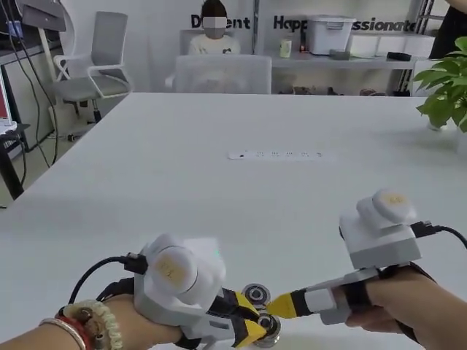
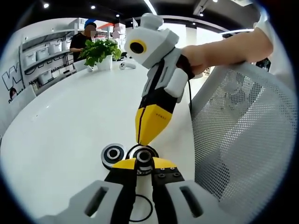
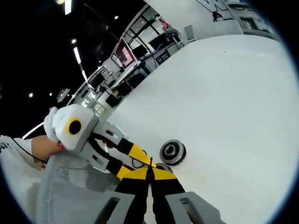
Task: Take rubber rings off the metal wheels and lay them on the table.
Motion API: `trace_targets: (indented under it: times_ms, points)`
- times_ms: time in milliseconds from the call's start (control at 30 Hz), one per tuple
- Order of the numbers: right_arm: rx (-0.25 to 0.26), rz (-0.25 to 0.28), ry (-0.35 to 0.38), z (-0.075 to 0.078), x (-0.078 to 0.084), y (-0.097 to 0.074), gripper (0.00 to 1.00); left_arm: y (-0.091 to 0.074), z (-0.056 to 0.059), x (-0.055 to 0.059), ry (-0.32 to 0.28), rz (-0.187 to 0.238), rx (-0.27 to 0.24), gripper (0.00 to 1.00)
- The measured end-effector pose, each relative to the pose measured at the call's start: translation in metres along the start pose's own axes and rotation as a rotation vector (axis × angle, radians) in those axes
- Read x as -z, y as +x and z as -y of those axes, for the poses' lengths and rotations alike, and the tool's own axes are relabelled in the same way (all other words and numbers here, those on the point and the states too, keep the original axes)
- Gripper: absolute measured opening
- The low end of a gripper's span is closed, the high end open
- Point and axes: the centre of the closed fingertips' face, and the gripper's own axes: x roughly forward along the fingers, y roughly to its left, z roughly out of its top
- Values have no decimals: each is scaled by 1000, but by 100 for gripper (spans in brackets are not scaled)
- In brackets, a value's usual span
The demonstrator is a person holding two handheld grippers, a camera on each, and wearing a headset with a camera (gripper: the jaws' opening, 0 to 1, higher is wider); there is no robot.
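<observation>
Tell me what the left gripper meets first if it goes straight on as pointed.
The round metal wheel with a black rubber ring, right at the left gripper's tips; the right gripper lies just beyond.

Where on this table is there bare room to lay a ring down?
Bare: the wide table between the power strip and the two metal wheels. Crowded: the near edge, where the left tongs and right tongs meet at one wheel.

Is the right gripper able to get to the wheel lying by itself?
Probably yes: that wheel lies uncovered on the table, close beside the right gripper, with nothing between them.
</observation>
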Motion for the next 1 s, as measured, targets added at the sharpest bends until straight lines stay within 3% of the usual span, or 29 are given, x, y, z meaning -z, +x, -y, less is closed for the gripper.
trace_targets:
  times_ms: [467,800,867,933,1000]
  points:
    - [9,-16,12,3,4,1,0,-5,9,4,42,-46,33,1]
    - [16,-14,12,5,4,0,0,-8,14,4,48,-93,66,8]
    - [17,-11,14,5,3,0,0,-11,14,0,46,-82,63,12]
    - [18,-7,17,6,3,-1,0,-13,11,-10,72,-26,48,16]
    - [20,-3,19,6,2,-2,0,-16,10,-15,52,-9,46,17]
